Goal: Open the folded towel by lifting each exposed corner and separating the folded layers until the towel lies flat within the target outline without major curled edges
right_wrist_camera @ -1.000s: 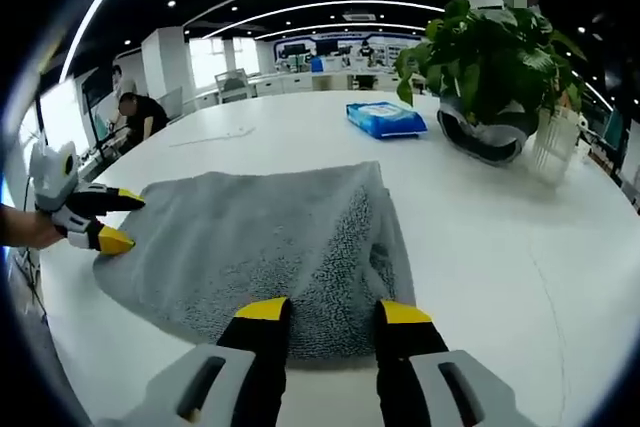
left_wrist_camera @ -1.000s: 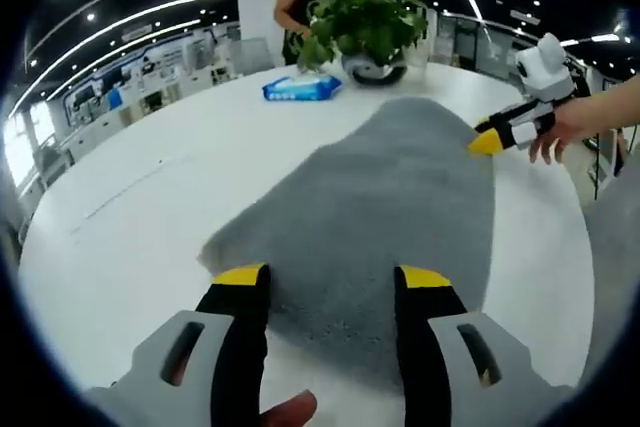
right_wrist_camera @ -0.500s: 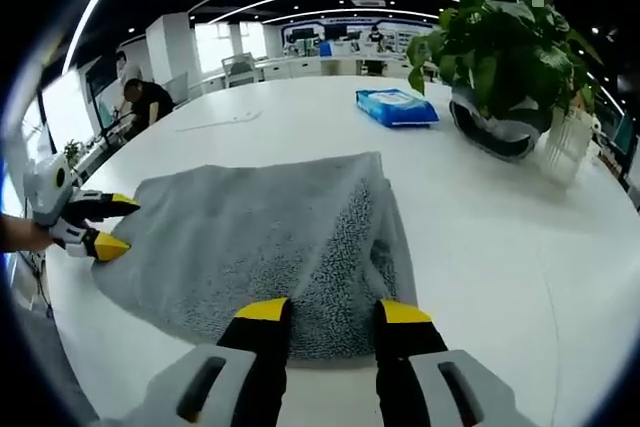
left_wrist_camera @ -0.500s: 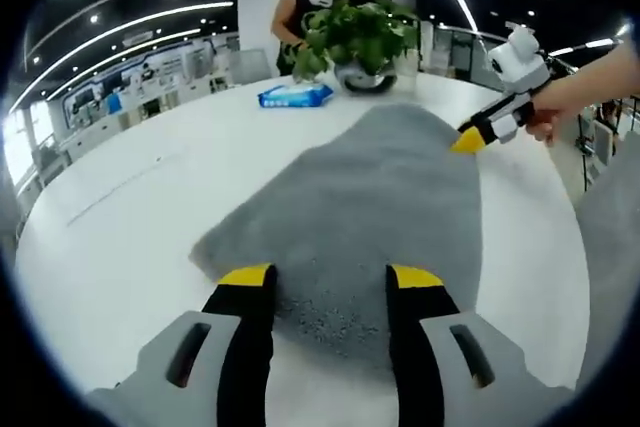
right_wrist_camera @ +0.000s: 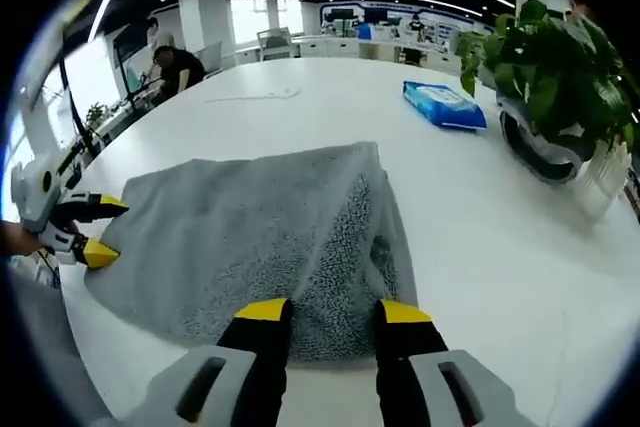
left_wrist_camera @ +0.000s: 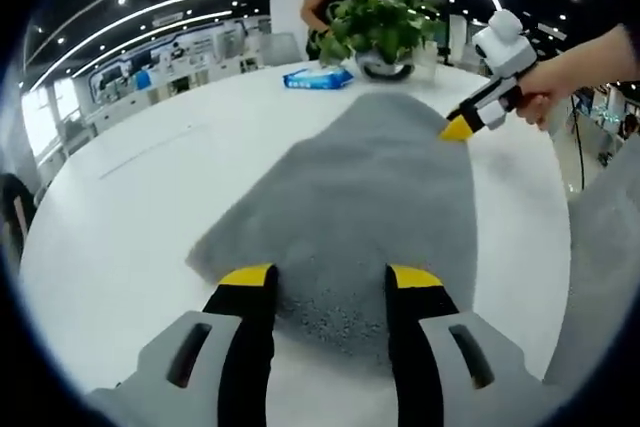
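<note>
A grey, fluffy terry towel [left_wrist_camera: 370,197] is lying on the round white table [left_wrist_camera: 130,207], one folded layer overlapping along its side in the right gripper view [right_wrist_camera: 350,237]. The left gripper [left_wrist_camera: 330,282] is hovering at the towel's near edge with its yellow-tipped jaws spread, the cloth showing between them. The right gripper [right_wrist_camera: 325,309] is likewise spread over the opposite edge. A blue wipes packet [right_wrist_camera: 445,105] and a leafy green potted plant [right_wrist_camera: 560,87] are sitting beyond the towel, the plant's pot partly cut off.
</note>
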A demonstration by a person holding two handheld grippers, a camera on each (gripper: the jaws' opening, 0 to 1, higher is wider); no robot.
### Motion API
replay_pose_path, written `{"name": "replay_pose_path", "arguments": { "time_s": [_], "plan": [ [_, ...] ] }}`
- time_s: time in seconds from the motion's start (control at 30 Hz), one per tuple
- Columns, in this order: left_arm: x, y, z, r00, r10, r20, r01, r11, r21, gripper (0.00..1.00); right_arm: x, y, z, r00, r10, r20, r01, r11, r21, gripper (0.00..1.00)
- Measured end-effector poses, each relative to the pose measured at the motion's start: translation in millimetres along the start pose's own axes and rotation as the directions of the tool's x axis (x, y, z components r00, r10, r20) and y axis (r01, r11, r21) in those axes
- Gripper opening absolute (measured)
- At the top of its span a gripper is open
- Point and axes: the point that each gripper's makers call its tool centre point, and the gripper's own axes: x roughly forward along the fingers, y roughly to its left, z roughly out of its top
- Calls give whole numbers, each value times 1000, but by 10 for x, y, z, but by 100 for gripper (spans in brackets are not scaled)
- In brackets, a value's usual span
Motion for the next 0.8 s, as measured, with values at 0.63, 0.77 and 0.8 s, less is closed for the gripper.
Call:
{"name": "replay_pose_path", "arguments": {
  "time_s": [0.63, 0.77, 0.8],
  "plan": [
    [-408, -116, -316, 993, 93, -71, -99, 991, -88, 42, 264, 359, 267, 990, 120, -78, -131, 978, -160, 29],
    [-459, -148, -348, 991, 118, -67, -125, 986, -111, 42, 318, 432, 326, 983, 146, -107, -165, 966, -198, 29],
    [-471, -156, -356, 990, 122, -68, -129, 985, -118, 42, 342, 448, 346, 981, 153, -120, -176, 961, -214, 29]
  ]
}}
